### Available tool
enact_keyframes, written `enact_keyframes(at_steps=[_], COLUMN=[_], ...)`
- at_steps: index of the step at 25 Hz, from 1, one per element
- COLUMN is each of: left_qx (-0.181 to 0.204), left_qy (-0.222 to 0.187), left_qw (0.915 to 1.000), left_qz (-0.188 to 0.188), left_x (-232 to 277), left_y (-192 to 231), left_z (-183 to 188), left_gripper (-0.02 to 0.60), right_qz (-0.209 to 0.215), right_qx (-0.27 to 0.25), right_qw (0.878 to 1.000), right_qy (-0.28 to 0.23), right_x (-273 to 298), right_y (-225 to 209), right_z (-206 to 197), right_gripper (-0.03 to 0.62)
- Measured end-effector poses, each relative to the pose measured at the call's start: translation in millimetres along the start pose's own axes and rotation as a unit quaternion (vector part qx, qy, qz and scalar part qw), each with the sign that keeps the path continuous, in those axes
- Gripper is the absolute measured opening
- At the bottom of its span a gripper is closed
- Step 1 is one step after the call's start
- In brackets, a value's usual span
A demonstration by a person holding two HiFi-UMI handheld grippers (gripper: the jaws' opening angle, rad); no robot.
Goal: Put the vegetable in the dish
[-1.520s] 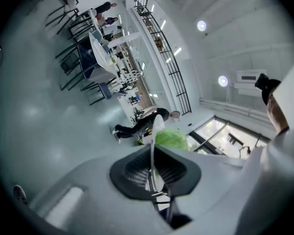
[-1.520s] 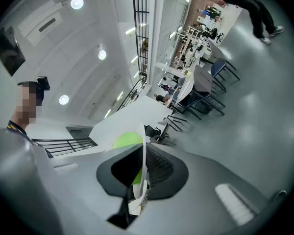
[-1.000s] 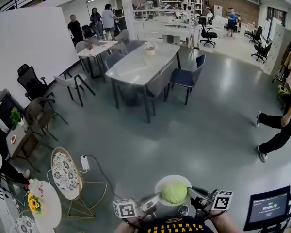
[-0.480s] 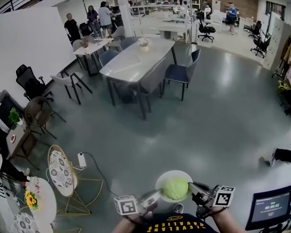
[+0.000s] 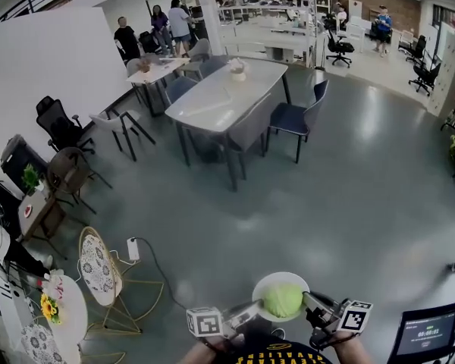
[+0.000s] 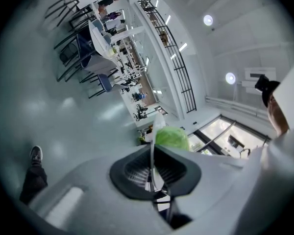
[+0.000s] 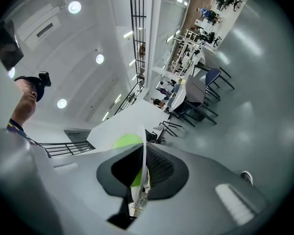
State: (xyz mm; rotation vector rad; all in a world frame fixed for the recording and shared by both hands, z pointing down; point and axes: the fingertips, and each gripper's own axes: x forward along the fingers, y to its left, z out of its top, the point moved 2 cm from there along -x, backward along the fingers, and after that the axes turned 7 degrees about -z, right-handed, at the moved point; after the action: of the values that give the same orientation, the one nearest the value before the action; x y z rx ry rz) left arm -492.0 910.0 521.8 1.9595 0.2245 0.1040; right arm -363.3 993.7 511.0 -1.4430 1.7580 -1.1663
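A round green cabbage (image 5: 283,300) lies in a white dish (image 5: 263,286), held in the air low in the head view. My left gripper (image 5: 252,308) is shut on the dish's left rim and my right gripper (image 5: 309,302) is shut on its right rim. In the left gripper view the dish (image 6: 154,143) shows edge-on between the dark pads of the left gripper (image 6: 152,173), with the cabbage (image 6: 172,137) just beyond. The right gripper view shows the dish (image 7: 144,153) edge-on in the right gripper (image 7: 143,174), with the cabbage (image 7: 127,142) to its left.
Grey floor lies below the dish. A long grey table (image 5: 227,97) with chairs stands ahead, with people (image 5: 125,40) behind it. A wire chair (image 5: 100,268), a power strip (image 5: 133,249) and a small round table (image 5: 45,332) with flowers are at left. A monitor (image 5: 425,331) is at lower right.
The dish with the cabbage stays held between both grippers. The view has shifted a little, and the person walking at the right edge has almost left the picture.
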Motion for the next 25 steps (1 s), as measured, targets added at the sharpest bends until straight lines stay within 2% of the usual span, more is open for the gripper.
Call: enact_keyframes(at_steps=[5, 14, 19, 25], left_qx=[-0.011, -0.006, -0.009, -0.020], left_qy=[0.008, 0.031, 0.028, 0.008], left_qw=[0.9998, 0.9982, 0.9982, 0.9993], left_qz=[-0.017, -0.052, -0.053, -0.032], left_x=[49, 115, 129, 144], left_y=[31, 81, 102, 135], left_z=[48, 188, 253, 293], left_gripper=[0.012, 0.012, 0.012, 0.012], right_qz=[-0.021, -0.045, -0.048, -0.041], right_qx=[-0.008, -0.030, -0.030, -0.025], right_qw=[1.000, 0.998, 0.998, 0.999], right_qy=[-0.009, -0.028, -0.029, 0.003], right_x=[27, 125, 178, 222], right_y=[-32, -61, -69, -95], right_z=[58, 176, 219, 256], right_gripper=[0.015, 0.017, 0.017, 0.018])
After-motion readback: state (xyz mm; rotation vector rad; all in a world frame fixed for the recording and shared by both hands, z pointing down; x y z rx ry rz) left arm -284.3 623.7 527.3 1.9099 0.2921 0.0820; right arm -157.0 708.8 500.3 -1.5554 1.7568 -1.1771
